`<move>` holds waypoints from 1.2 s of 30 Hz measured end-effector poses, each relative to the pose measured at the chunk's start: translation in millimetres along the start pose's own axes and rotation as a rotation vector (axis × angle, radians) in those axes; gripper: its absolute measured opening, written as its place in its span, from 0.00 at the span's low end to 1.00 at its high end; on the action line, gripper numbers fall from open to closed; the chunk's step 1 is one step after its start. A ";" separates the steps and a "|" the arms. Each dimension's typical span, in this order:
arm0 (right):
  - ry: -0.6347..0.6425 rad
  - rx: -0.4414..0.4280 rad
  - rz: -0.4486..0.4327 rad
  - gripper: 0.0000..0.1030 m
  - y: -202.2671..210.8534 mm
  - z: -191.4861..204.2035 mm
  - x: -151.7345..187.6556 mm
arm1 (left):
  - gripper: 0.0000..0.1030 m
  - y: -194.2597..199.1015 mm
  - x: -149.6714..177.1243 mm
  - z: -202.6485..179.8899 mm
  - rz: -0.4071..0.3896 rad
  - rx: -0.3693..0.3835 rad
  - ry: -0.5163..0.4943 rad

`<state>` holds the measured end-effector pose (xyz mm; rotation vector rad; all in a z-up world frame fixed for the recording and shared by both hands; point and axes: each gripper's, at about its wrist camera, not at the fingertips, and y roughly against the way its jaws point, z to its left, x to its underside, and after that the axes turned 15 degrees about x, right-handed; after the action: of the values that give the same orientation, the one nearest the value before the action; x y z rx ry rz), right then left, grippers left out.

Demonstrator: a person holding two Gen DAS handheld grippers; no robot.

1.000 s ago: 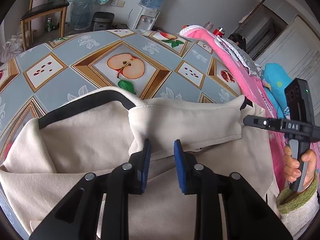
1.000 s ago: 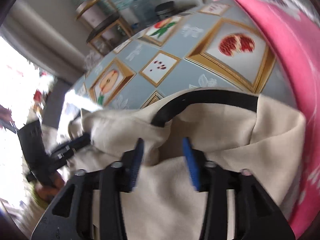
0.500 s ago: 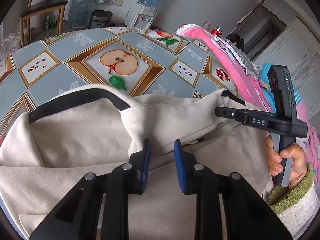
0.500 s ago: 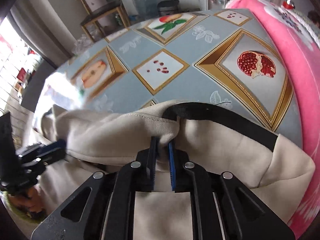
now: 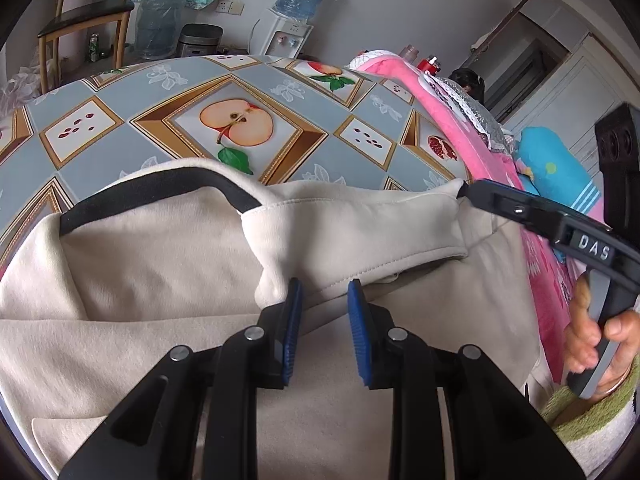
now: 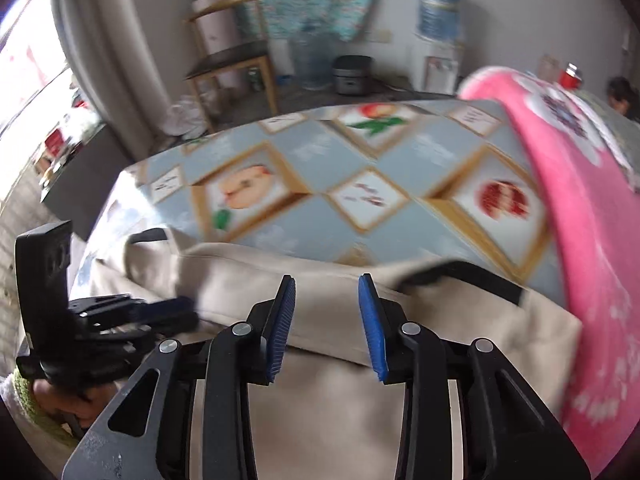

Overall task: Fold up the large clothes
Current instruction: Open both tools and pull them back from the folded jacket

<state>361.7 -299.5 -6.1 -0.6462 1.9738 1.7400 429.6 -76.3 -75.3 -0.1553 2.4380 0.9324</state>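
A cream garment [image 5: 160,264] with a black band [image 5: 160,190] lies on the fruit-patterned tablecloth [image 5: 240,92], its upper part folded over toward me. My left gripper [image 5: 324,312] rests low on the cloth. Its blue pads stand apart, with the fold's hem between their tips and not pinched. My right gripper [image 5: 476,194] reaches to the fold's right corner. In its own blurred view the right gripper [image 6: 328,312] hangs just above the garment [image 6: 328,400], jaws opening with nothing pressed between them. The left gripper [image 6: 180,308] shows there at the left.
A pink blanket [image 5: 460,120] runs along the table's right side, with a blue cushion [image 5: 556,168] beyond it. A hand [image 5: 596,336] in a green cuff holds the right gripper's handle. A chair [image 5: 84,20], a water dispenser [image 5: 296,12] and a rice cooker [image 5: 200,40] stand behind.
The right gripper pinched the fold's edge half a second ago, then let go and spread its jaws, lifting and rolling. The fold's corner now lies further right. The left gripper has not moved.
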 end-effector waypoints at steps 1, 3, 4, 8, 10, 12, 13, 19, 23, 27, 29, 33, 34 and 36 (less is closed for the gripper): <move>0.012 -0.026 0.004 0.29 -7.1 9.6 -0.3 | 0.23 0.7 0.7 0.4 -0.005 0.002 0.003; 0.034 -0.045 0.052 0.27 -23.8 19.6 6.5 | 0.23 4.3 1.5 1.1 -0.016 0.007 0.011; 0.053 -0.028 0.069 0.27 -32.0 24.3 12.2 | 0.23 7.9 1.8 1.2 -0.023 0.003 0.014; 0.071 -0.032 0.047 0.27 -27.1 26.7 23.3 | 0.23 29.6 -4.7 -12.8 -0.069 0.020 -0.051; 0.083 -0.038 0.047 0.27 -27.1 26.0 25.1 | 0.23 32.8 -16.3 -23.6 -0.092 0.035 -0.097; 0.092 -0.037 0.042 0.27 -27.8 28.2 26.9 | 0.24 26.2 -29.7 -31.0 -0.098 0.015 -0.120; 0.096 -0.035 0.041 0.27 -28.2 31.5 27.6 | 0.24 18.3 -35.1 -31.2 -0.084 -0.008 -0.122; 0.041 -0.066 0.073 0.32 -37.1 11.4 25.7 | 0.24 -13.0 -30.6 -6.3 0.011 -0.113 -0.060; -0.089 -0.065 0.090 0.24 -36.6 -25.2 22.1 | 0.24 -12.6 -22.4 -5.7 0.016 -0.118 -0.079; -0.170 -0.116 0.054 0.31 -23.5 -35.8 11.9 | 0.24 -9.5 -21.7 -3.1 0.011 -0.108 -0.052; -0.173 -0.122 0.063 0.36 -25.5 -29.7 9.7 | 0.24 -7.8 -21.3 -4.6 0.014 -0.115 -0.048; -0.127 -0.038 0.186 0.37 -54.1 -14.5 17.0 | 0.24 0.3 -20.6 -11.3 0.012 -0.147 -0.033; -0.131 -0.027 0.176 0.37 -46.8 -14.1 18.1 | 0.24 5.1 -20.3 -14.3 0.011 -0.157 -0.025; -0.147 -0.039 0.152 0.40 -22.3 -15.7 20.2 | 0.29 19.5 -17.6 -23.4 0.009 -0.169 -0.023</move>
<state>358.7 -318.7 -34.0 -0.3766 1.9353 1.8619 429.1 -78.1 -40.1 -0.1922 2.3391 1.1384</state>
